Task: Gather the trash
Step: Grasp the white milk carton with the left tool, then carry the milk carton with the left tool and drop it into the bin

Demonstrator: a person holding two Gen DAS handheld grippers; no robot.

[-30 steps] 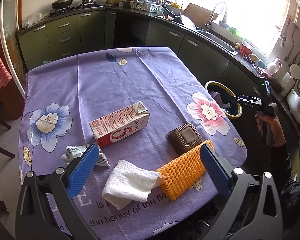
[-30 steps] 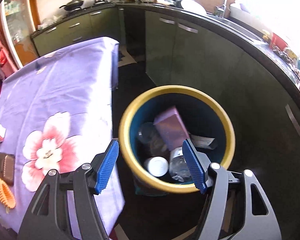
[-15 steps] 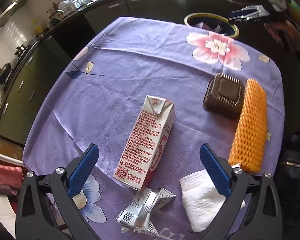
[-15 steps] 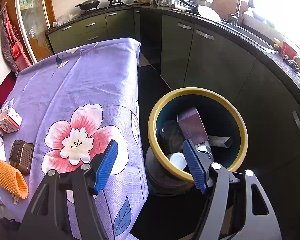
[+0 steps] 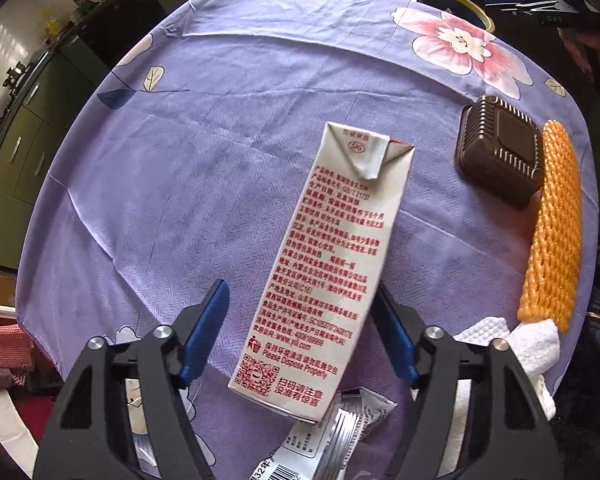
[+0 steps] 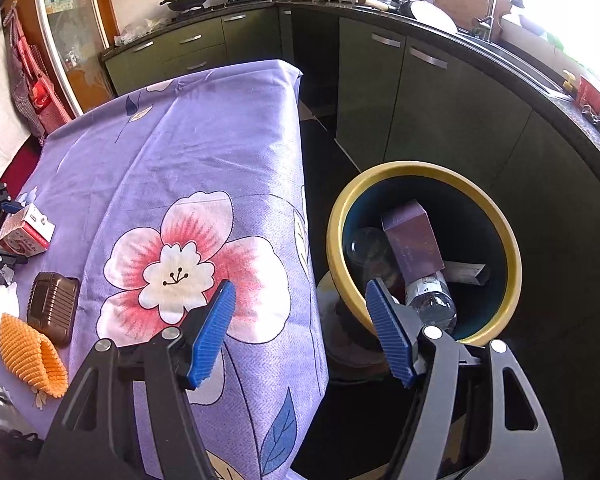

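— Tongs first: where did they stand? The left tongs (image 5: 300, 336) were closing around the lower end of the white milk carton with red print (image 5: 328, 264), which lay flat on the purple flowered cloth of the bench (image 5: 204, 168). The right-hand blue pad (image 5: 392, 340) looked to be at the carton's edge; the left-hand one stood clear of it, so nothing was gripped yet.

— And the right tongs (image 6: 300, 332)?

— Partly open and empty, hanging over the bench edge, beside the yellow-rimmed round bin (image 6: 514, 264) on the floor.

— How should the pick have gone?

— My judgement: centre the carton between the pads before squeezing — it sat skewed, and a one-sided push could have slid it onto the crumpled silver wrapper (image 5: 340, 436) just below. A carton like that dents, so light, even pressure across the narrow sides.

— Anything else near?

— Brown ribbed plastic tray (image 5: 500, 160), orange foam net sleeve (image 5: 552, 232) and white paper towel (image 5: 516, 344), all off to the side, apart from the carton.
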